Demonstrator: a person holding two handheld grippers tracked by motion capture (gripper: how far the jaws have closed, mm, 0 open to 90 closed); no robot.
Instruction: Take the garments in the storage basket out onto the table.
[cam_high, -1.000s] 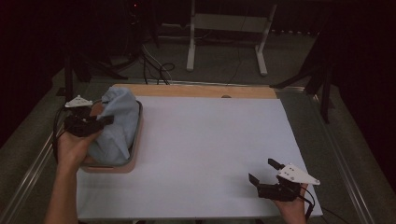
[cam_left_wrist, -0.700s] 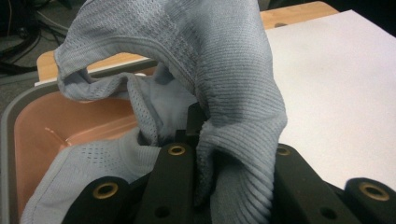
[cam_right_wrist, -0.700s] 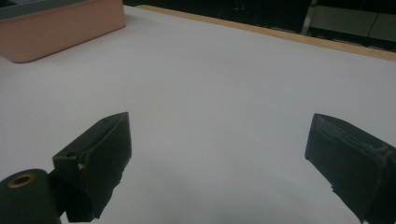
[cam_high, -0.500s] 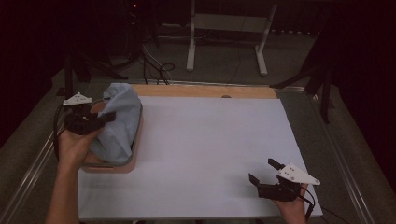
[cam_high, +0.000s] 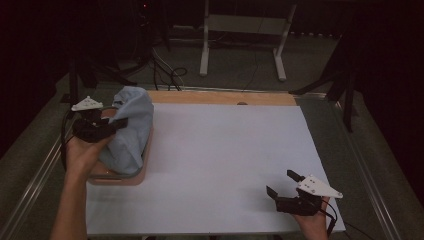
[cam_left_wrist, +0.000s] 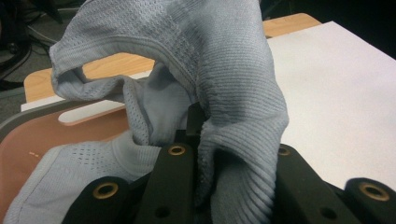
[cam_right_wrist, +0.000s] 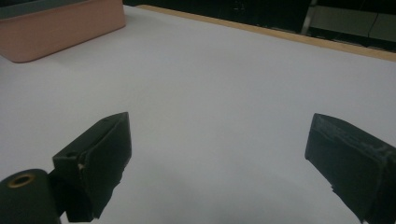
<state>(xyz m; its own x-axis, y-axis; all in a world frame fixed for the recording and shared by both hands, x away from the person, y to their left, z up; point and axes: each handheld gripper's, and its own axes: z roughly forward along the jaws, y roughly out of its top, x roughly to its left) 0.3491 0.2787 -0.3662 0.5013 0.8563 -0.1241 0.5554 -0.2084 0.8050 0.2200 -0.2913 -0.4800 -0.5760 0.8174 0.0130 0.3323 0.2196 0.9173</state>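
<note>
Two grippers at work: left gripper (cam_high: 107, 127) clamped on a fold of pale blue knit garment (cam_high: 129, 131), lifted partly clear of pink tray (cam_high: 131, 177) at left edge of white table sheet (cam_high: 225, 160); right gripper (cam_high: 283, 184) spread wide, idle, holding nothing. Soft, light, stretchy, prone to slump; best pinched at ribbed hem (cam_left_wrist: 243, 140). Little changed from a second ago: garment raised slightly.

your left claw (cam_high: 119, 123) is a black, blocky tool with a pale grey 3-cornered plate on top and a dark cable looping off its back. up close its 2 black jaws carry brass-ringed screw holes. your right claw (cam_high: 283, 183) is the same build: black body, grey plate dotted with small holes, thin black cable. your forearms are bare, no sleeves.
</note>
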